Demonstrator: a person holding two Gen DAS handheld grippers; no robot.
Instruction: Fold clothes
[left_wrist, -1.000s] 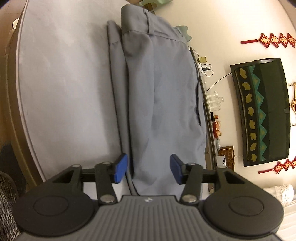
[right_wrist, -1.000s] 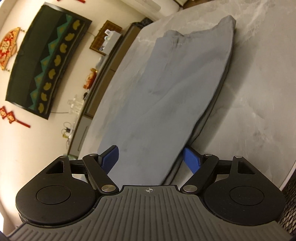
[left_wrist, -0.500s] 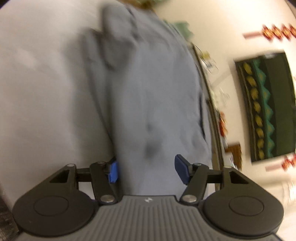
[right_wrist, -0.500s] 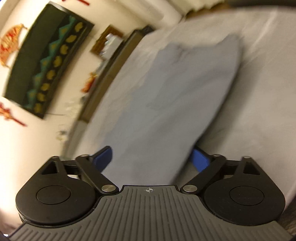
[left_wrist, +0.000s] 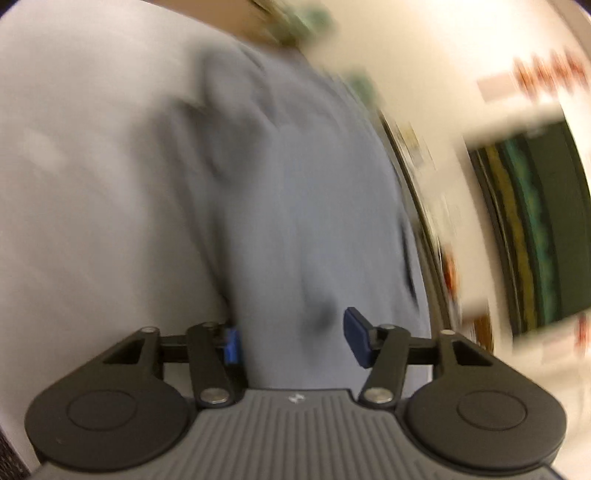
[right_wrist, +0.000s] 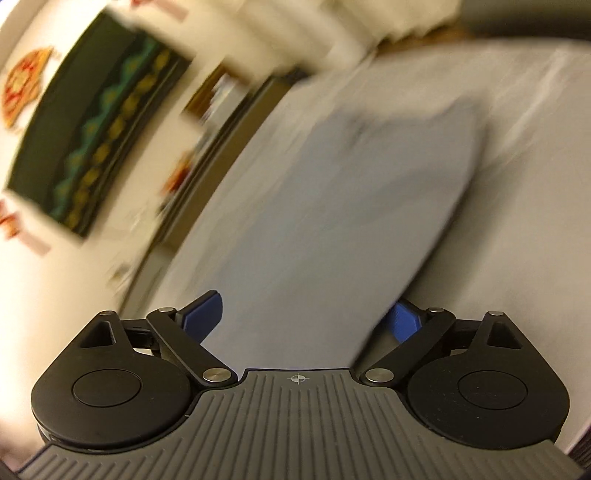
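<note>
1. Left wrist view: garment (left_wrist: 306, 206) is laid on table (left_wrist: 92, 221), long axis running away from left gripper (left_wrist: 291, 341); near end sits between closing, not-yet-clamped jaws.
2. Right gripper (right_wrist: 304, 317) straddles the opposite end, jaws closing, nothing gripped.

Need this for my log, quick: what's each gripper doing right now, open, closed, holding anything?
Left gripper: jaws closing around the grey garment, pads not yet pressing.
Right gripper: jaws closing, wide apart, garment's end between them.
</note>
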